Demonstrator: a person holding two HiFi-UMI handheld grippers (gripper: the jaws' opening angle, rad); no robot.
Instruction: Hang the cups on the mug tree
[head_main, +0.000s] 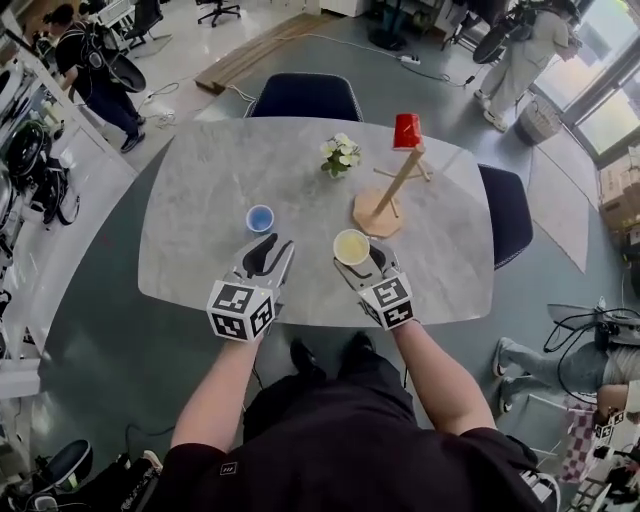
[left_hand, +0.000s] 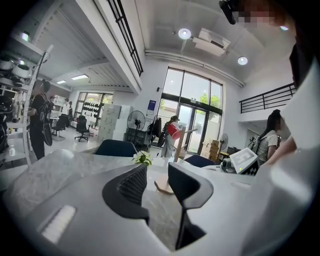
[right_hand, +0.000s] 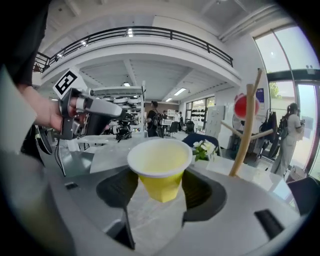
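A yellow cup hangs above the grey marble table, with my right gripper shut on its lower body. In the right gripper view the cup stands upright between the two pads, clear of the tabletop. A wooden mug tree stands just beyond it to the right, with a red cup upside down on its top peg. A blue cup stands on the table in front of my left gripper. That gripper is open, and nothing sits between its jaws.
A small vase of white flowers stands mid-table, left of the tree. Dark chairs sit at the far side and the right end. People stand on the floor at back left and back right.
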